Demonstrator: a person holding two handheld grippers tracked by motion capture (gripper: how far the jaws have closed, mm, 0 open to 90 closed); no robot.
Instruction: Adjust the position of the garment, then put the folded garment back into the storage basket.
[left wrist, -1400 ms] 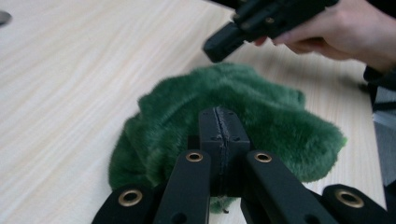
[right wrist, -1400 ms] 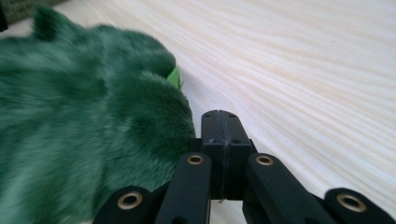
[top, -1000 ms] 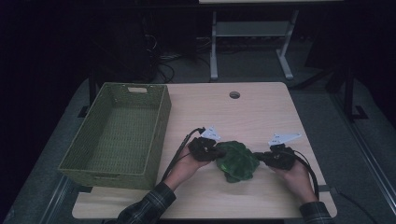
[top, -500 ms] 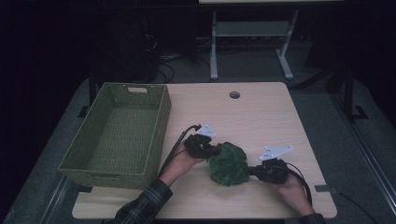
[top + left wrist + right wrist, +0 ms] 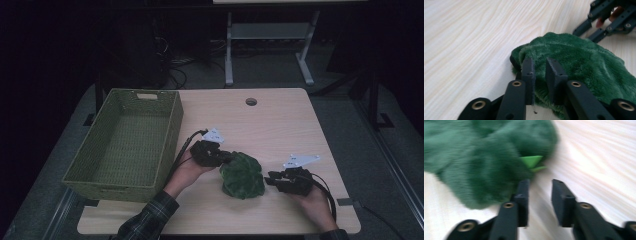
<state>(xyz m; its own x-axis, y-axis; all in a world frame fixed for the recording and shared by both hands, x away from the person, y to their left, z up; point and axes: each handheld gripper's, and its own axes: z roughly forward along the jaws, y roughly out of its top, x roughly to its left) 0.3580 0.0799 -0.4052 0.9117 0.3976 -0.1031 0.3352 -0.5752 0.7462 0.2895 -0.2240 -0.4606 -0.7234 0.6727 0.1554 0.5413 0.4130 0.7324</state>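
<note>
The green plush toy [image 5: 242,175] lies on the wooden table [image 5: 280,120], just right of the woven green basket [image 5: 125,142] and between the two grippers. The left gripper [image 5: 226,159] sits at its upper left edge; its jaws have just been opening, a narrow gap with green fur between them, no clamp showing. The right gripper [image 5: 270,179] is just beside the toy's right side; its jaws have just been opening too, nothing between them, bare wood below.
</note>
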